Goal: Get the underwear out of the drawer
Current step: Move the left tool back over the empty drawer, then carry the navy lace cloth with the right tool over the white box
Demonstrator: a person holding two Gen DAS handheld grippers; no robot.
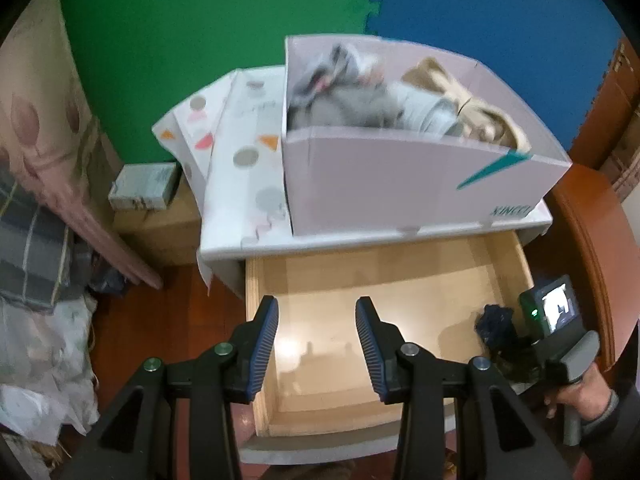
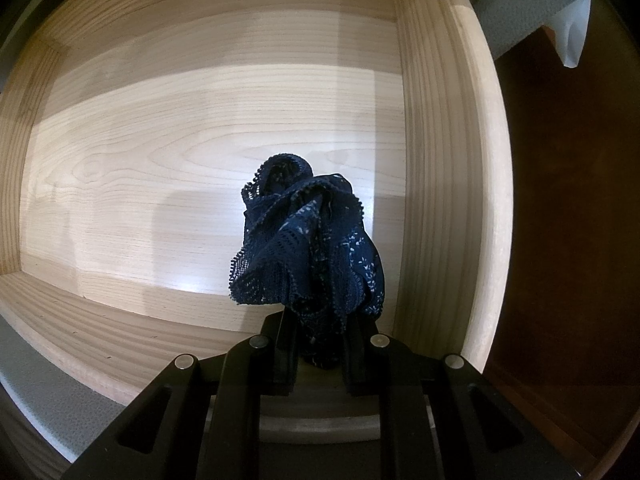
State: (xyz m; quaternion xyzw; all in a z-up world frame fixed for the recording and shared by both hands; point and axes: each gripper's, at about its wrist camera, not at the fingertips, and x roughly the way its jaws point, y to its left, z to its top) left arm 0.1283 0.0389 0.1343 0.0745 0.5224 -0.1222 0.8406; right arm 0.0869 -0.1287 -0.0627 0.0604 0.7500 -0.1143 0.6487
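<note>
Right tool (image 2: 316, 344) is pointing straight down into the open drawer (image 2: 440, 160) with its jaws pinched tight on the underwear (image 2: 312, 240), a dark blue lacy bundle that bunches up past the fingers, over the drawer's right side near the front corner. Rest of the drawer is bare pale wood. From the left wrist view you can see the same bundle (image 1: 494, 324) at the right edge of the drawer (image 1: 256, 320), with the right tool (image 1: 516, 354) mostly hidden behind it, its little camera screen (image 1: 554, 308) glowing, and a hand (image 1: 584, 394) in a dark sleeve on the grip. Left tool (image 1: 316, 344) hangs over the drawer's front-left part, jaws about half open with nothing between the blue pads (image 1: 264, 344). Behind the drawer, on top of the white surface (image 1: 360, 236), sits a pinkish box (image 1: 400, 184) stuffed with grey and beige clothes (image 1: 360, 112), and next to it some white flaps with coloured dots and triangles (image 1: 240, 152). Left of that there's a small carton (image 1: 144, 188) on a brown box, plus a heap of fabric and bags (image 1: 40, 320) on the floor. Green (image 1: 200, 40) and blue (image 1: 500, 20) foam mats cover the wall behind. Nothing sits between either tool and the drawer; the box overhangs only the back edge.
</note>
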